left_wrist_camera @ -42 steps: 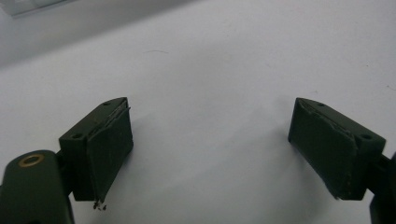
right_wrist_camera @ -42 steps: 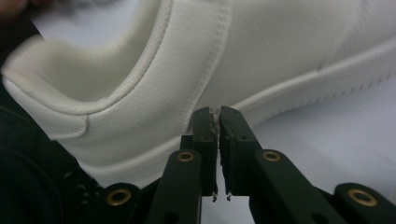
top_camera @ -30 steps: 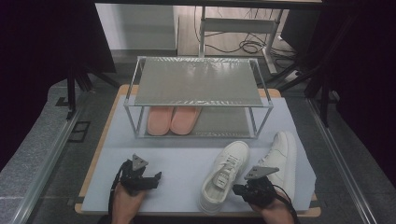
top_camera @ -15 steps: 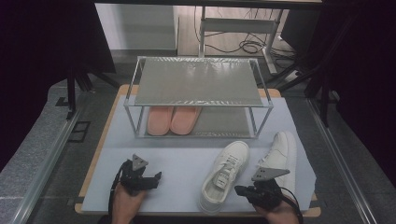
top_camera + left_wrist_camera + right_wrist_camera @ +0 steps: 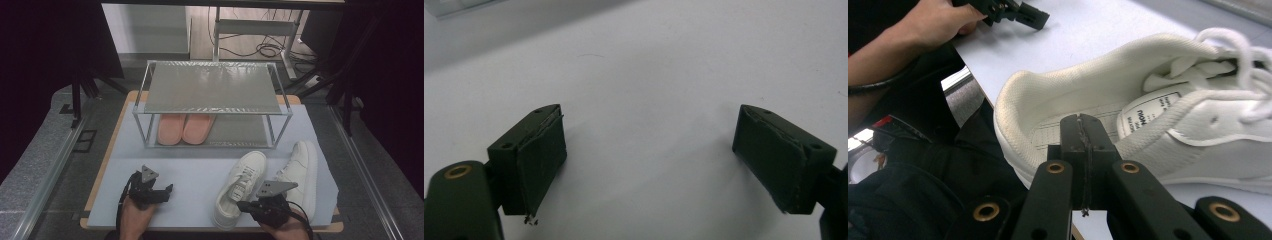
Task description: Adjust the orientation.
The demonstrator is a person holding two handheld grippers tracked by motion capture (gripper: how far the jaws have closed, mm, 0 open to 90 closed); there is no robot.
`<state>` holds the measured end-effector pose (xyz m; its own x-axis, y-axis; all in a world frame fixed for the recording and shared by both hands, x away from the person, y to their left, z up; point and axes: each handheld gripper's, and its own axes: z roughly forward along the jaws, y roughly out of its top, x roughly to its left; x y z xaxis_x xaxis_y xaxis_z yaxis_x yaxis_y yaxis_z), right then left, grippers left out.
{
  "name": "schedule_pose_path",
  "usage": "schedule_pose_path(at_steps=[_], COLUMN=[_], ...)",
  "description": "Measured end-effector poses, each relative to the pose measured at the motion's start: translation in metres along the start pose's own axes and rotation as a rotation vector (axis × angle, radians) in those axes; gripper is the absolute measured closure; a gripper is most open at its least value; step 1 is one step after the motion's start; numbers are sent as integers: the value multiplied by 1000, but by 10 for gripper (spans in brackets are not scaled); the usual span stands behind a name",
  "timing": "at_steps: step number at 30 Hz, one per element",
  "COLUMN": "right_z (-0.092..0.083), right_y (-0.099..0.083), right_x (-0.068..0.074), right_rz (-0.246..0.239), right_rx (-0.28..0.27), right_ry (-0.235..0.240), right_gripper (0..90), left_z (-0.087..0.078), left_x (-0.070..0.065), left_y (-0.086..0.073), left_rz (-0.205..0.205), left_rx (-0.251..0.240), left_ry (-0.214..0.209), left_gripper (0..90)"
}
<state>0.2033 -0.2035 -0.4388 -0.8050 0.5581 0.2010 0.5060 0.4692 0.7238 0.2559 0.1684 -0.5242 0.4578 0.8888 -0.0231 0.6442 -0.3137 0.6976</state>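
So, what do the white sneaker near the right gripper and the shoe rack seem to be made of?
White sneaker: probably smooth, matte synthetic leather, judging by its even side panel; the collar lining looks like woven textile, and the laces look like cotton cord.
Shoe rack: seemingly metal, with thin silvery tubes for the frame and shelves that have a fine mesh or perforated sheen.

1. Table [image 5: 107,165]: wooden-edged top, covered by a pale grey mat [image 5: 195,175].
2. Two-tier rack [image 5: 212,90] stands on the far half of the mat; its upper shelf is bare.
3. Pink slippers [image 5: 184,128] lie side by side on the rack's lower level, towards its left end.
4. Two white sneakers rest on the mat in front of the rack's right end: left sneaker [image 5: 243,185], right sneaker [image 5: 301,172], toes pointing away.
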Motion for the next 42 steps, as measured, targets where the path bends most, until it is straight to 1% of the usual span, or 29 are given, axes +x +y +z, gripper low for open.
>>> schedule_pose_path(at_steps=[2, 3, 5, 8, 9, 10, 11, 12, 13, 14, 15, 17, 18, 22, 25, 28, 31, 35, 38, 39, 42], right_z=[4, 5, 3, -1, -3, -4, -6, -8, -9, -10, -10, -11, -11, -11, -11, -7, 1, 12, 12, 12, 10], right_y=[-1, -2, -4, -5, -5, -6, -8, -12, -15, -18, -21, -24, -24, -16, -9, -4, -1, -2, -4, -5, -6], right_x=[-1, -2, -4, -7, -8, -10, -13, -18, -23, -26, -28, -30, -28, -18, -9, -2, 2, 2, 0, 0, -3], right_rz=[2, 5, 15, 10, 9, -4, -9, 19, 42, 41, 53, 75, 72, 45, 25, 8, -1, -2, 3, 1, -5], right_rx=[10, 6, -1, -8, -7, 15, 27, 24, 28, 44, 51, 31, 26, -1, -20, -26, -16, 7, 7, 8, 12], right_ry=[1, 6, 13, -8, -28, -84, -123, -115, -126, -169, -185, -136, -131, -98, -60, -29, -11, -5, 0, 0, -10], right_gripper=[895, 895, 896, 897, 897, 897, 897, 897, 897, 897, 897, 896, 896, 896, 896, 895, 895, 895, 897, 897, 898], left_z=[0, 0, 0, 0, 0, 0, 0, 0, 0, 0, 0, 0, 0, 0, 0, 0, 0, 0, 0, 0, 0], left_x=[0, 0, 0, 0, 0, 0, 0, 0, 0, 0, 0, 0, 0, 0, 0, 0, 0, 0, 0, 0, 0], left_y=[0, 0, 0, 0, 0, 0, 0, 0, 0, 0, 0, 0, 0, 0, 0, 0, 0, 0, 0, 0, 0], left_rz=[0, -4, 4, 1, 4, 5, 3, -4, 0, -1, -1, -2, 1, -2, -3, 4, 1, -3, 5, -3, 0], left_rx=[0, -3, 3, 1, 3, 3, 3, -4, 0, 0, -1, -1, 1, -3, -3, 3, 0, -3, 4, -3, 0], left_ry=[0, 0, 0, 1, 1, 1, 0, 0, 0, 0, 0, 0, 0, 1, 0, 0, 0, 1, 1, 1, 1], left_gripper=[139, 139, 139, 139, 139, 139, 139, 139, 139, 139, 139, 139, 139, 139, 139, 139, 139, 139, 140, 139, 140])
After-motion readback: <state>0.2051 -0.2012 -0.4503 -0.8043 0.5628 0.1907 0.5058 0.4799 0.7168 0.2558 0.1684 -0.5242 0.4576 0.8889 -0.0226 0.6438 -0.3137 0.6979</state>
